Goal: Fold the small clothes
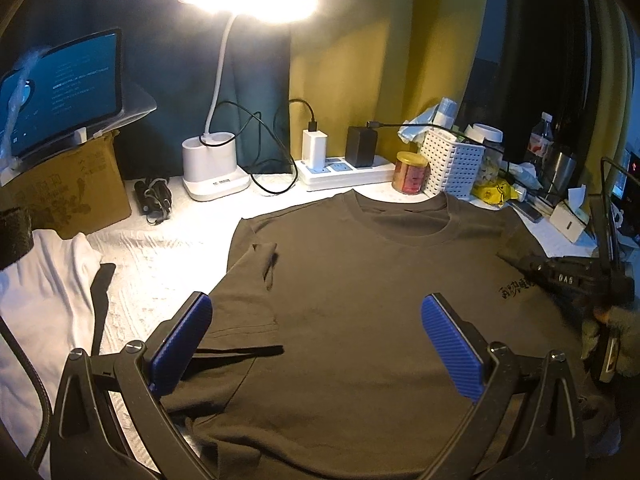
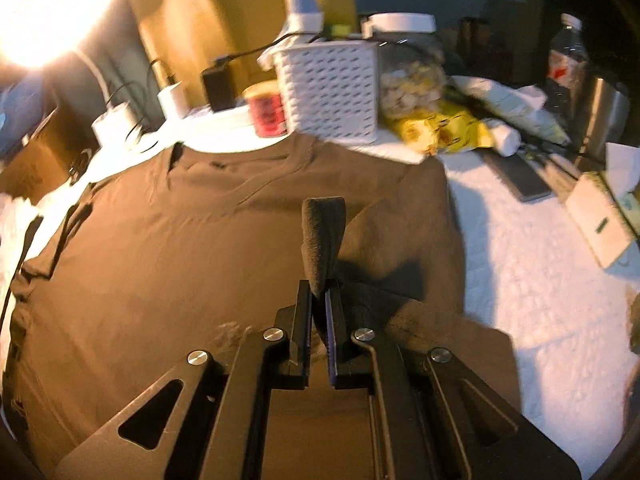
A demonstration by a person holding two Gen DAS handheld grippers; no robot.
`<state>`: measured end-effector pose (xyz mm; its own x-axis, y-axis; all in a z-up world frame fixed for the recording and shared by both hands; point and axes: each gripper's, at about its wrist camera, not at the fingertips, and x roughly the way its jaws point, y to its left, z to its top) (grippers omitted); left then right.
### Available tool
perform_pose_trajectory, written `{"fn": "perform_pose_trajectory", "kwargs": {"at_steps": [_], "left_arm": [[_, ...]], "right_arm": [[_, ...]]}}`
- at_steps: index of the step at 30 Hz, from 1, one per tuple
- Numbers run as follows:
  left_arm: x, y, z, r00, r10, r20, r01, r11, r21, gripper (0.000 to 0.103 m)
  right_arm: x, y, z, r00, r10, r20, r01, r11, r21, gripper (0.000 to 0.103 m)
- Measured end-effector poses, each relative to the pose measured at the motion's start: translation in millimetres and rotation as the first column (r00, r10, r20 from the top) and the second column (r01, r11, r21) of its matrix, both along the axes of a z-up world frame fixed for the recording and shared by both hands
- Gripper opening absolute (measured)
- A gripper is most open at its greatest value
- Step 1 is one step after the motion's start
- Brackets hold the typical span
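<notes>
Now right gripper (image 2: 319, 312) is pinching the brown tee's (image 1: 360, 280) sleeve (image 2: 324, 240); left gripper (image 1: 316, 344), jaws apart, is hovering over the tee w/o touching.

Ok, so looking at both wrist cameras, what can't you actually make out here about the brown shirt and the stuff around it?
- Left wrist view: the brown T-shirt's bottom hem is cut off by the lower edge and the left tool.
- Left wrist view: the chest print is partly covered by the right tool's body and too small to read.
- Left wrist view: the tablet text is too small.
- Right wrist view: motion blur hides the red jar's label.
- Right wrist view: the right tool hides the cloth it pinches.
</notes>
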<state>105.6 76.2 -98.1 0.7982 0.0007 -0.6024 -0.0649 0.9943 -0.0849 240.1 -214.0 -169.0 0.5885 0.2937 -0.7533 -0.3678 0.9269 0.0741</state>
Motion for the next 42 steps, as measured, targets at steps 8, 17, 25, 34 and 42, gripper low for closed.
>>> {"fn": "perform_pose_trajectory", "kwargs": {"at_steps": [8,17,25,34,42], "left_arm": [[4,-15,-2,0.999,-0.025,-0.027,0.025,1.0,0.006,0.102],[8,-28,2,0.999,-0.015,-0.037,0.016,1.0,0.026,0.102],[9,-42,7,0.999,-0.021,-0.036,0.023,0.998,0.057,0.102],[7,-44,8,0.999,-0.019,-0.045,0.021,0.998,0.052,0.102],[-5,-36,5,0.999,-0.001,-0.046,0.002,1.0,0.025,0.102]], "right_arm": [[-27,-9,16,0.997,0.06,0.05,-0.061,0.998,0.016,0.06],[-19,-92,10,0.996,-0.09,0.011,0.09,0.995,0.031,0.059],[-14,-114,-5,0.994,-0.105,-0.036,0.108,0.989,0.1,0.059],[-30,-101,8,0.999,0.041,0.015,-0.043,0.986,0.163,0.009],[-62,-77,9,0.99,0.131,0.047,-0.135,0.988,0.077,0.009]]}}
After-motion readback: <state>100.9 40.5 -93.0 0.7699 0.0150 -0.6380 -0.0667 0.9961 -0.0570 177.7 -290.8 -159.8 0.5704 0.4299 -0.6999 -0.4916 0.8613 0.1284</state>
